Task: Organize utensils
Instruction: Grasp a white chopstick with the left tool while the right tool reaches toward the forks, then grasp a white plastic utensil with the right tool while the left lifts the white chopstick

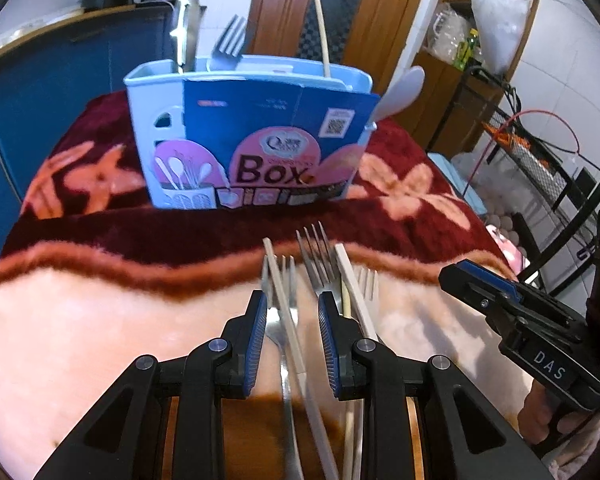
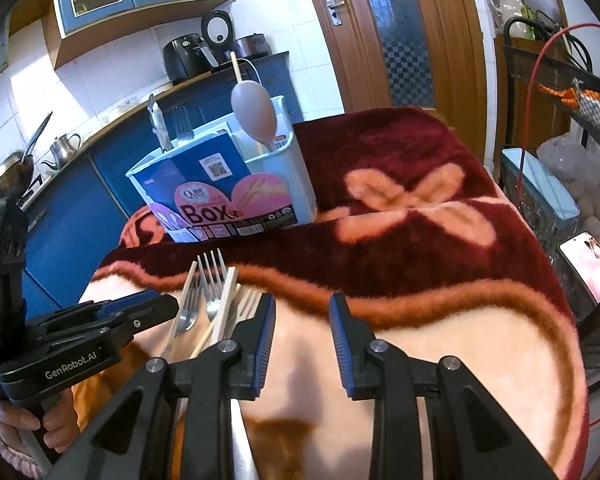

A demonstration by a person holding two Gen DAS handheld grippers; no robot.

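The left gripper (image 1: 293, 306) has its fingers apart, straddling a pale chopstick (image 1: 284, 300) and a steel fork (image 1: 278, 320) in a small pile of utensils on a floral blanket (image 1: 100, 320). The right gripper (image 2: 302, 312), fingers also apart and holding nothing, hovers just right of the pile. Behind stands a light-blue utensil box (image 1: 152, 128) with a fork (image 1: 229, 42), a spoon (image 2: 256, 114) and chopsticks upright in it.

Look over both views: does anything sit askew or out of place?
Yes. Forks and chopsticks lie loose and crossed in a pile on the blanket, not in the blue utensil box. The box's paper sleeve sticks out past its right side, looking loose.
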